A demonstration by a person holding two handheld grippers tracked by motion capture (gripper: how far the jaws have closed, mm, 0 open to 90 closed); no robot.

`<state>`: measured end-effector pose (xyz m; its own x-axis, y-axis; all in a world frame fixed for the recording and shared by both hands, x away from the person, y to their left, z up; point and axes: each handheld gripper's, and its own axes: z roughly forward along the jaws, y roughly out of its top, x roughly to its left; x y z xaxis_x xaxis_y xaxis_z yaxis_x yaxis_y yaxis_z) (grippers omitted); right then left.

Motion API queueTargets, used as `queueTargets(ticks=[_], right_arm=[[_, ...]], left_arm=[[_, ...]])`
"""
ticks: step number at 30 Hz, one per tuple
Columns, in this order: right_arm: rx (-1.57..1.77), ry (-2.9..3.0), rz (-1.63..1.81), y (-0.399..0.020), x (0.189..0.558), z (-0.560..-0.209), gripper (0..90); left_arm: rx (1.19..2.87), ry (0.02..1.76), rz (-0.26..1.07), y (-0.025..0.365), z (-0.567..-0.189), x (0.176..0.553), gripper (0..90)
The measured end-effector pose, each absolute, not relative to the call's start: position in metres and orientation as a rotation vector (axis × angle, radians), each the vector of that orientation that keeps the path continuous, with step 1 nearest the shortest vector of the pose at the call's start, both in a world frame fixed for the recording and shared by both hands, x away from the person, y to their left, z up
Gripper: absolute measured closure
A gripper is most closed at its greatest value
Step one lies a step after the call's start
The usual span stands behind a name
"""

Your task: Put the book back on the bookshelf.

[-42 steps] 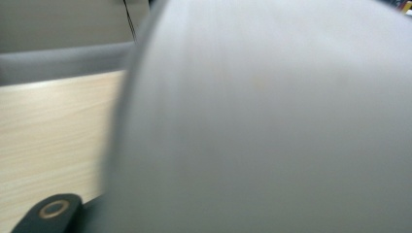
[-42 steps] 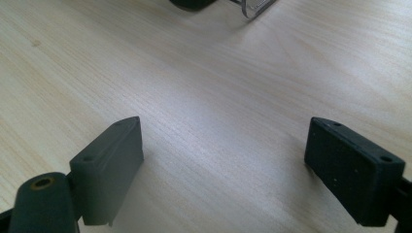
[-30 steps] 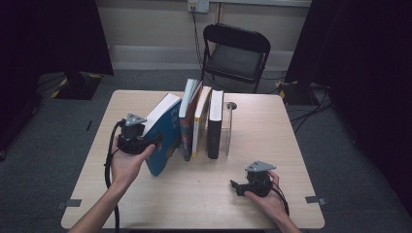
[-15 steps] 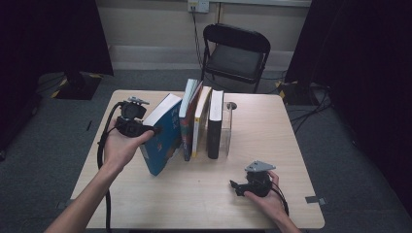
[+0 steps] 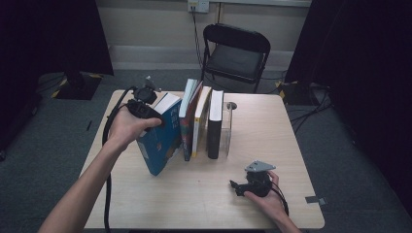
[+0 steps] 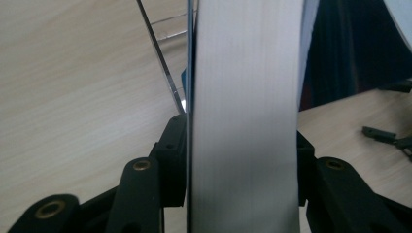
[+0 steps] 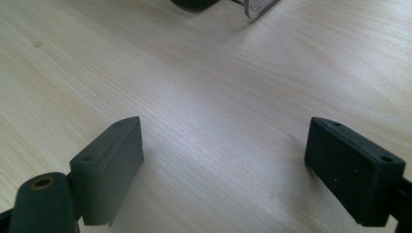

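glossy blue book (image 5: 160, 141), matte page edge | left gripper (image 5: 154, 118) clamped on its top, tilted | right gripper (image 5: 236, 187) wide open, empty

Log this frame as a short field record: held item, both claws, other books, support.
held item: blue book, tilted left, lower corner on the table
left claw: shut on the blue book's page block, gripping near its top edge
right claw: open, nothing between its pads, low over bare wood near the front right
other books: three standing upright in a row right of the blue one
support: clear bookend at the right end of the row
behind table: black folding chair
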<state>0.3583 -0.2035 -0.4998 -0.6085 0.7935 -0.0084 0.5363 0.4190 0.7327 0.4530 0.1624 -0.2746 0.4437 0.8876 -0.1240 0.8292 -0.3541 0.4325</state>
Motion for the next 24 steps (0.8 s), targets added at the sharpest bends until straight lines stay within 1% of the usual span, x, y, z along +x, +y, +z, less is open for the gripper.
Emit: queueTargets(ticks=[4,8,13,17,19,24], right_arm=[[1.139,2.328,1.009,-0.203,0.358,-0.500,13.7],[1.138,2.329,1.009,-0.203,0.358,-0.500,13.7],[1.136,2.330,1.011,-0.203,0.358,-0.500,13.8],[1.136,2.331,1.011,-0.203,0.358,-0.500,13.8],[1.136,2.330,1.011,-0.203,0.358,-0.500,13.7],[1.136,2.331,1.011,-0.203,0.358,-0.500,13.7]], left_arm=[[2.282,1.500,0.163,0.155,-0.275,0.465,56.0],[2.313,1.537,0.111,0.149,-0.280,0.479,55.2],[2.337,1.571,0.087,0.147,-0.283,0.485,55.6],[2.380,1.597,0.127,0.141,-0.280,0.486,59.1],[2.369,1.601,0.141,0.140,-0.280,0.486,60.2],[2.365,1.624,0.136,0.138,-0.279,0.484,61.1]])
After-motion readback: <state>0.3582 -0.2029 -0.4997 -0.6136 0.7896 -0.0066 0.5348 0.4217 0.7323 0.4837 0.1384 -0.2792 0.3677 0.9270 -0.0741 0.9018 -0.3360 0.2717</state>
